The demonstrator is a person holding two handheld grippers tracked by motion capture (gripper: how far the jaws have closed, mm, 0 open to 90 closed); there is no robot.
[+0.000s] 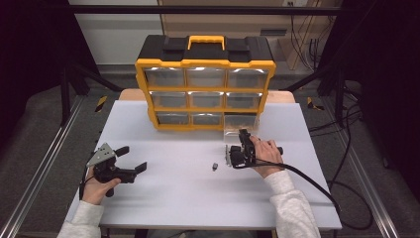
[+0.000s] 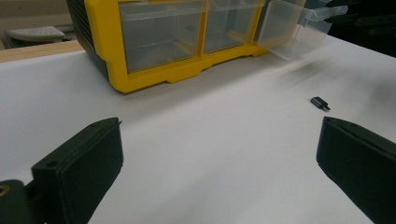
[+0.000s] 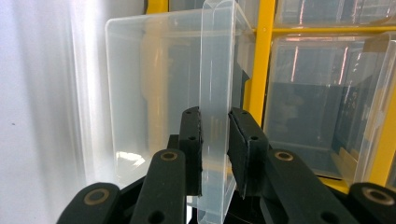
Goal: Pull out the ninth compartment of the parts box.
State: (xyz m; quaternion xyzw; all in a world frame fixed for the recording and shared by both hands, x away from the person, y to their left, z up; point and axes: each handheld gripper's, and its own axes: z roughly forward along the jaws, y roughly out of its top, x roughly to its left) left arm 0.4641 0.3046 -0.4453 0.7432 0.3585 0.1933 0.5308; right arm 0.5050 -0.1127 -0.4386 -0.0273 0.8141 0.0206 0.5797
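While the left gripper (image 1: 132, 158) rests released on the worktop (image 1: 188, 198), the right gripper (image 3: 215, 154) grasps a clear drawer (image 3: 215, 93) of the yellow organizer (image 1: 205, 89).

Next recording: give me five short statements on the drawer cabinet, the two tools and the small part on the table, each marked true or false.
1. The right tool is clamped on the handle lip of a clear drawer. True.
2. That drawer is in the top row of the yellow cabinet. False: it is the bottom right one, pulled partly out.
3. The left tool has its jaws wide open with nothing between them. True.
4. The small dark part lies inside the pulled-out drawer. False: it lies on the white table, left of the right tool.
5. The cabinet has a yellow carry handle on top. True.
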